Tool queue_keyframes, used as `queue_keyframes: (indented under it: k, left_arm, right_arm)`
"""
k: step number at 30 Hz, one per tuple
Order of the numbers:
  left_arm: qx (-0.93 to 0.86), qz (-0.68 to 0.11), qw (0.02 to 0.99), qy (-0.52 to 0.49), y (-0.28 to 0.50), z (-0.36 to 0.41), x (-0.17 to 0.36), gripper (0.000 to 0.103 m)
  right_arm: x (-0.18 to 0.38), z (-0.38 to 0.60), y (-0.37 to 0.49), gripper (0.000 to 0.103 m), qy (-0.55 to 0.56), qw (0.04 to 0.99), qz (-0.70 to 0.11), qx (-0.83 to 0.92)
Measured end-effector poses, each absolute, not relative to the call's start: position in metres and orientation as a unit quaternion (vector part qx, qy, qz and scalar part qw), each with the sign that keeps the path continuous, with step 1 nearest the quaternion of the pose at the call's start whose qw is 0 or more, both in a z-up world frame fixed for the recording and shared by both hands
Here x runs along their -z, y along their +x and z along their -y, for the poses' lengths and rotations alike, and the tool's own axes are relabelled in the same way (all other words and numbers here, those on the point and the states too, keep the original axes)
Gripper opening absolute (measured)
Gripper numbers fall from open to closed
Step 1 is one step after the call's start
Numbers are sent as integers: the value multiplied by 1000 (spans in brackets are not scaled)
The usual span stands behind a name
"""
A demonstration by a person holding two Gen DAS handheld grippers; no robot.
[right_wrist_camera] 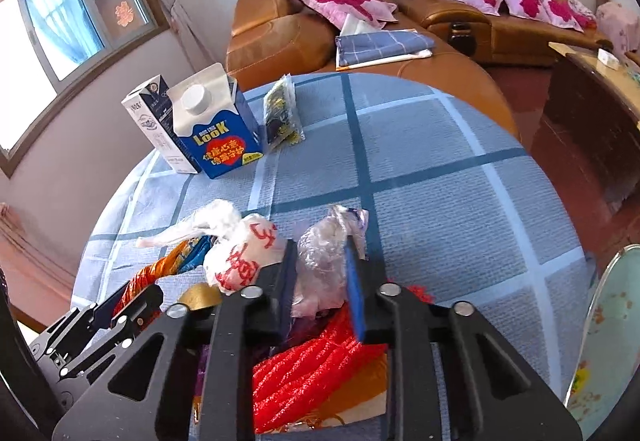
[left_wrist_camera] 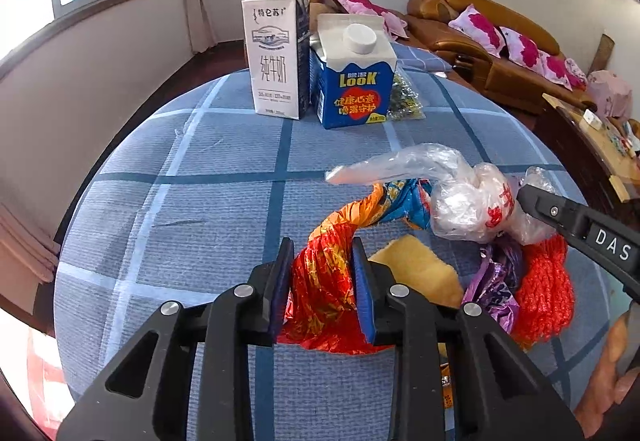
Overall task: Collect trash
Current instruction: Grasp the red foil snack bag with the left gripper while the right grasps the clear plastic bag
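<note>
A heap of trash lies on the blue checked tablecloth (left_wrist_camera: 200, 201). My left gripper (left_wrist_camera: 322, 247) is shut on a crumpled red and orange foil wrapper (left_wrist_camera: 324, 281). To its right are a clear plastic bag with red characters (left_wrist_camera: 472, 205), a yellow scrap (left_wrist_camera: 416, 269), a purple wrapper (left_wrist_camera: 496, 285) and red mesh netting (left_wrist_camera: 544, 289). In the right wrist view my right gripper (right_wrist_camera: 320, 249) is shut on a bunched part of the clear plastic bag (right_wrist_camera: 320, 265), above the red netting (right_wrist_camera: 304, 373). One of its fingers (left_wrist_camera: 560, 211) shows in the left wrist view against that bag.
A white milk carton (left_wrist_camera: 276, 57), a blue Look carton (left_wrist_camera: 356, 81) and a small clear packet (left_wrist_camera: 406, 97) stand at the table's far side. Brown sofas (right_wrist_camera: 280, 29) with pink cushions lie beyond. A wooden side table (right_wrist_camera: 592, 89) is at the right, and a glass disc (right_wrist_camera: 608, 321) is close by.
</note>
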State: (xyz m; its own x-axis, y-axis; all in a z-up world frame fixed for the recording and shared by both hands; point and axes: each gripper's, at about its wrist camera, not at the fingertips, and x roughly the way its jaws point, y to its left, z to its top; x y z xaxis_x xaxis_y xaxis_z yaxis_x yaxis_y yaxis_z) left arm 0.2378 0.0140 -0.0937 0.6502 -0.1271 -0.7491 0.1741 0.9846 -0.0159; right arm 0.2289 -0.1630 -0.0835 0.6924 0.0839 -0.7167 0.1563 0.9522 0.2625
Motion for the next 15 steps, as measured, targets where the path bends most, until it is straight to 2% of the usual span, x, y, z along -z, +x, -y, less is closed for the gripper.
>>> queue_keyframes:
  k: [4, 15]
  left_arm:
    - [79, -405, 911, 25, 236, -19, 88, 28]
    - [75, -377, 923, 20, 217, -23, 62, 27]
  right_arm:
    - [78, 163, 224, 14, 154, 911, -383, 19]
    - [43, 173, 193, 13, 158, 930, -330, 38]
